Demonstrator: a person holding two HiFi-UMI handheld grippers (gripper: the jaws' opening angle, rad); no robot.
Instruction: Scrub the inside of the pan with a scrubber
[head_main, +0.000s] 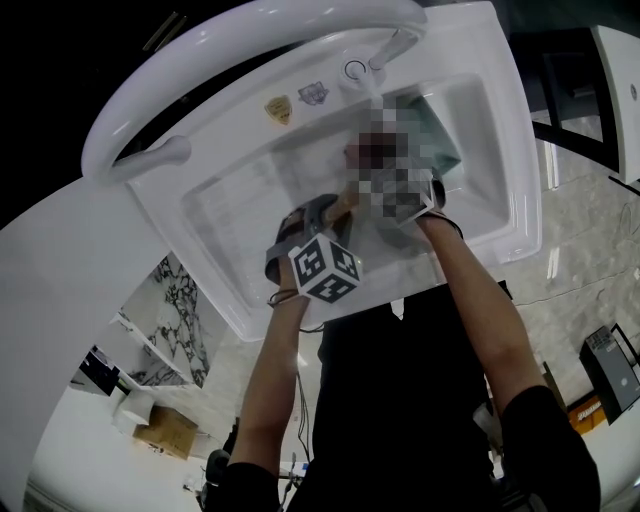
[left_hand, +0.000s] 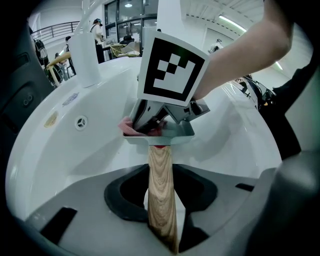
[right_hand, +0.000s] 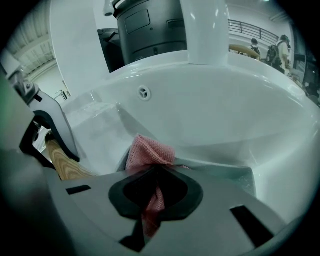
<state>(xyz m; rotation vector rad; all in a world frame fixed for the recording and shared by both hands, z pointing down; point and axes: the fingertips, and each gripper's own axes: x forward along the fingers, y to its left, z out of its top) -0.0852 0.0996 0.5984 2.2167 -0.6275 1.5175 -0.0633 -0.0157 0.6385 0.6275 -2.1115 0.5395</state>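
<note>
The left gripper (left_hand: 161, 202) is clamped on the pan's wooden handle (left_hand: 160, 167). The right gripper (right_hand: 154, 197) pinches the pink scrubber (right_hand: 149, 151), whose free end rests inside the pan (left_hand: 176, 134), set mid-basin in the sink (right_hand: 215, 95) with the handle toward the near edge. A hard stroke could twist the pan about that one grip — or drag the thin cloth from the jaws, so bare fingertips scrape the pan.

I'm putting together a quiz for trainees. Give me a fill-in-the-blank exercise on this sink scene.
The left tool grips the pan by its ___ handle.
The right tool is shut on a ___ scrubber.
The sink around the pan is coloured ___.
Missing words: wooden; pink; white.
</note>
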